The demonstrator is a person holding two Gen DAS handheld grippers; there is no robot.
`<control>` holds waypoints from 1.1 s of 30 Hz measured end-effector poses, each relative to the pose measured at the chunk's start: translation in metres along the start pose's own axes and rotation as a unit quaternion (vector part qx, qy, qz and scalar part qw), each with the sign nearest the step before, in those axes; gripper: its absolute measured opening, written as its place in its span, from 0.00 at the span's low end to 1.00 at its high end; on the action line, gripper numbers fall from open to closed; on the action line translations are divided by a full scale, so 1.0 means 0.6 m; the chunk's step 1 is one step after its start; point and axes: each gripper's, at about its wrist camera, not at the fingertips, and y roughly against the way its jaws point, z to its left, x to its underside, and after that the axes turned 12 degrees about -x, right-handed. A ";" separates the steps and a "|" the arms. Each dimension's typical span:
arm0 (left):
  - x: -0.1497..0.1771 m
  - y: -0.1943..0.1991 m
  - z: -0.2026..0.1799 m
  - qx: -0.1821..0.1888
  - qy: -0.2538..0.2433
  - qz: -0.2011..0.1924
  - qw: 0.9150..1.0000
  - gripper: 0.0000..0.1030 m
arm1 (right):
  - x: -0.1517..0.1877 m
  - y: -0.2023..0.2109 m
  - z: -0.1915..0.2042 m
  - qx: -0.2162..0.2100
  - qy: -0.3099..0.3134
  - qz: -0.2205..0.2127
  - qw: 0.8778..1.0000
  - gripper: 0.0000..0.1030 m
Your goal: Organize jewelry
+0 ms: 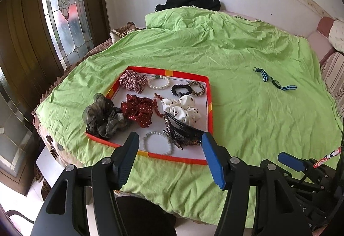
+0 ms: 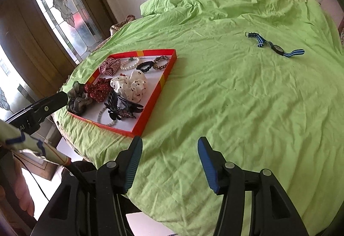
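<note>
Green bedsheet [image 1: 236, 107] covers the bed, with a stained-glass door [image 1: 64, 10] to the left. On it sits a red tray [image 1: 209, 107] filled with scrunchies, bead bracelets and a black hair claw [image 1: 182, 128]. Left gripper [image 1: 169, 157] hangs over the tray's near edge, jaws wide apart and empty. Right gripper [image 2: 169, 162] hovers over bare sheet beside the tray's near corner, likewise spread and empty. Well apart, far ahead of it to the right, lies a striped-strap watch [image 2: 276, 47].

Green sheet [image 1: 236, 46] — black garment [image 1: 191, 0], stained-glass door [image 1: 64, 10].
</note>
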 end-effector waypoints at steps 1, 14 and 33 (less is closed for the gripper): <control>0.002 0.000 -0.001 0.000 -0.001 0.001 1.000 0.58 | 0.001 0.000 0.000 0.001 -0.001 0.000 1.000 0.56; 0.022 -0.003 -0.005 -0.004 -0.004 0.011 1.000 0.59 | 0.017 -0.002 -0.005 0.018 -0.005 0.002 1.000 0.58; 0.031 -0.019 -0.007 -0.002 -0.008 0.017 1.000 0.60 | 0.026 -0.006 -0.007 0.045 0.010 0.003 0.999 0.62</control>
